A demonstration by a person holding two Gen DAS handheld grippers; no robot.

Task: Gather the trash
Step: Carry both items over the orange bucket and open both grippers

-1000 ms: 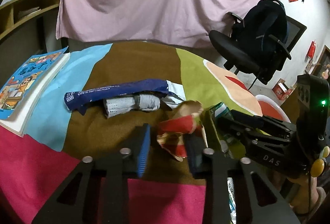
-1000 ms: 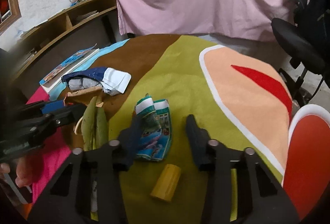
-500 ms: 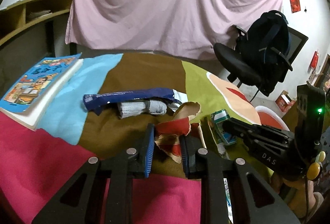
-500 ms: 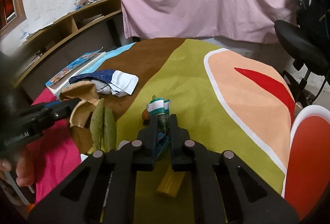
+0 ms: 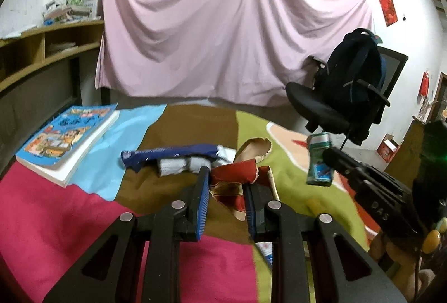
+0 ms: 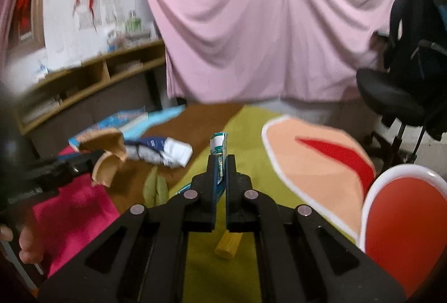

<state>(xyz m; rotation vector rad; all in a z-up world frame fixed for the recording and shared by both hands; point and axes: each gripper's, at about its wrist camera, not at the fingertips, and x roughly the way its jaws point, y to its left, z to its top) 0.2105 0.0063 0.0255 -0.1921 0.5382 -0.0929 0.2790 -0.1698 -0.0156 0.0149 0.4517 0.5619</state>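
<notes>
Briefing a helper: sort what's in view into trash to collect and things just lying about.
Trash: torn red paper in left gripper; green packet in right gripper; blue wrapper; leaves.
Lying about: book; chair; backpack.

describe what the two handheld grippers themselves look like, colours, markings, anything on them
Both are matte black plastic with triangular cut-outs and round silver pivot pins. The left gripper has ribbed blue pads inside its fingers. Seen from the left camera, the right gripper bears white "DAS" lettering, a green light and a yellow knob on its body.
</notes>
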